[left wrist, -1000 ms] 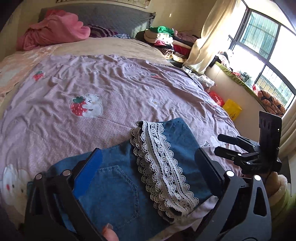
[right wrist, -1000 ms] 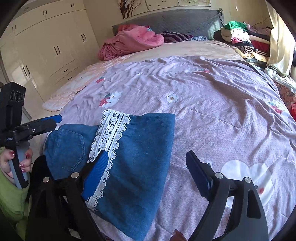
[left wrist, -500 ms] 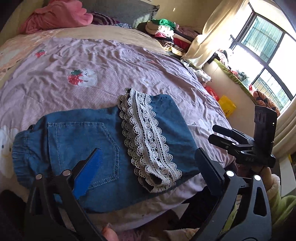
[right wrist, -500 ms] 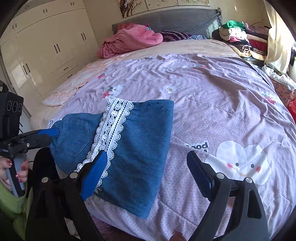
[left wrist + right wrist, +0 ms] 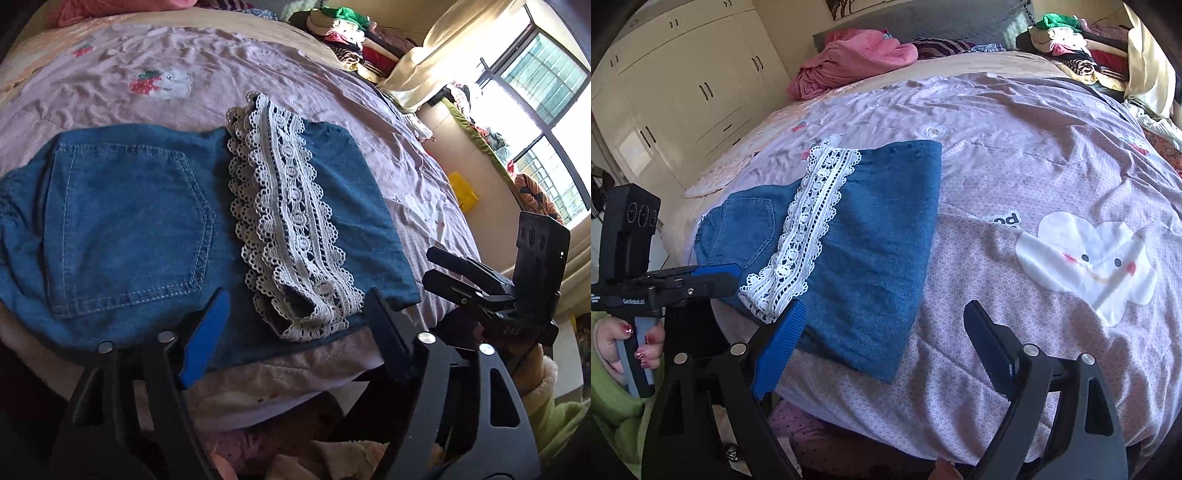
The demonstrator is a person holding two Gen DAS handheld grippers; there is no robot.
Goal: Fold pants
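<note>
Both the left gripper (image 5: 295, 314) and right gripper (image 5: 886, 325) are backing away wide open and empty, leaving the pants (image 5: 864, 236) seemingly folded on the bed (image 5: 1034, 155).

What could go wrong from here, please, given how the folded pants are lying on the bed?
1. The denim pants lie at the near edge of the bed; a tug could slide them off.
2. The lace trim has open loops that a finger of the left gripper might snag.
</note>
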